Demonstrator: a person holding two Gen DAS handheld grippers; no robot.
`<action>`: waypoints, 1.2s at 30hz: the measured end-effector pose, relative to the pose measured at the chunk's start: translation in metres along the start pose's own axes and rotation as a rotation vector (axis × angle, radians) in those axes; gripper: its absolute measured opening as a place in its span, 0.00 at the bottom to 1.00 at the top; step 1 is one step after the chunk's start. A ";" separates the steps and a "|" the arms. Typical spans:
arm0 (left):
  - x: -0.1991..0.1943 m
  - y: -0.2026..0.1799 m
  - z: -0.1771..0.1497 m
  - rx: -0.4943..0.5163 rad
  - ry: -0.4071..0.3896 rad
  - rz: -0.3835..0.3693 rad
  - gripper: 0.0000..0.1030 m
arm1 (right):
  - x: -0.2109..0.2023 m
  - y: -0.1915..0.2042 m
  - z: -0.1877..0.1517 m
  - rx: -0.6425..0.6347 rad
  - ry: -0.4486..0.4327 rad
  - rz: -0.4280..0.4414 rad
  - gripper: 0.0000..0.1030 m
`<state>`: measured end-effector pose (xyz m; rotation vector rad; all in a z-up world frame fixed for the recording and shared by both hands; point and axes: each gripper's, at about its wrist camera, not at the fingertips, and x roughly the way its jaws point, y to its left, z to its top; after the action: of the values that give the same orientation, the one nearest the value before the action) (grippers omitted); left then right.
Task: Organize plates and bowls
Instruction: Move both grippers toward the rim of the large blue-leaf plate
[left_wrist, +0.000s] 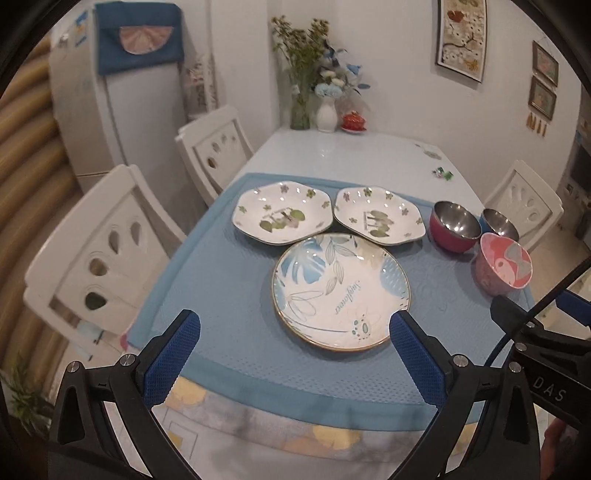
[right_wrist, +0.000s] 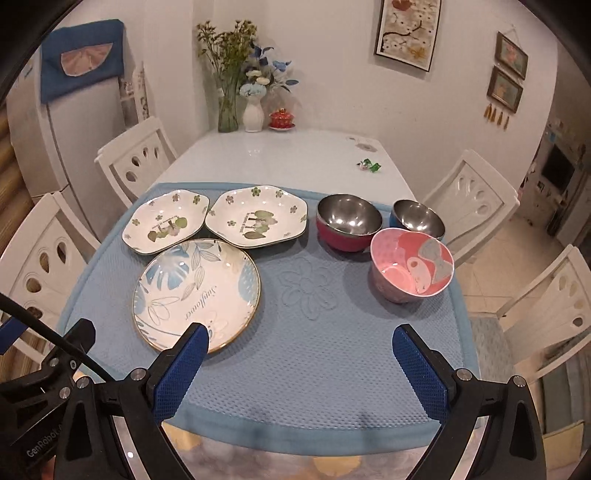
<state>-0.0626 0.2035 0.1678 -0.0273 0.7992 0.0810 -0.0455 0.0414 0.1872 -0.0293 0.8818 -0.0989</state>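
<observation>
Tongs (left_wrist: 295, 343) (right_wrist: 299, 354) agape above plates (right_wrist: 197, 293), bowls (right_wrist: 412, 266)

We see a blue-leaf round plate (right_wrist: 195, 291), two white green-flowered plates (right_wrist: 166, 221), red (right_wrist: 347, 221) and blue (right_wrist: 417, 219) steel bowls, a pink cartoon bowl (right_wrist: 412, 271), and a light-blue dimpled mat (right_wrist: 314, 350).

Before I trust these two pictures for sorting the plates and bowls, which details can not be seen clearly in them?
- Round plate: near rim hidden behind a finger of the right gripper in the right wrist view.
- Blue bowl: outside mostly hidden by the red bowl and pink bowl in the left wrist view.
- Small green object on the far table: too small to identify.
</observation>
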 end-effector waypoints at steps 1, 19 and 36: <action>0.003 0.004 0.003 0.007 -0.004 -0.007 0.99 | 0.003 0.004 -0.001 0.007 0.000 -0.005 0.96; 0.057 0.049 0.027 0.035 0.054 -0.096 0.99 | 0.050 0.050 -0.006 0.061 0.109 -0.069 0.96; 0.068 0.045 0.033 0.068 0.090 -0.137 0.99 | 0.060 0.040 -0.004 0.107 0.155 -0.092 0.96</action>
<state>0.0044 0.2541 0.1418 -0.0210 0.8876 -0.0775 -0.0082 0.0753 0.1359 0.0380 1.0285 -0.2371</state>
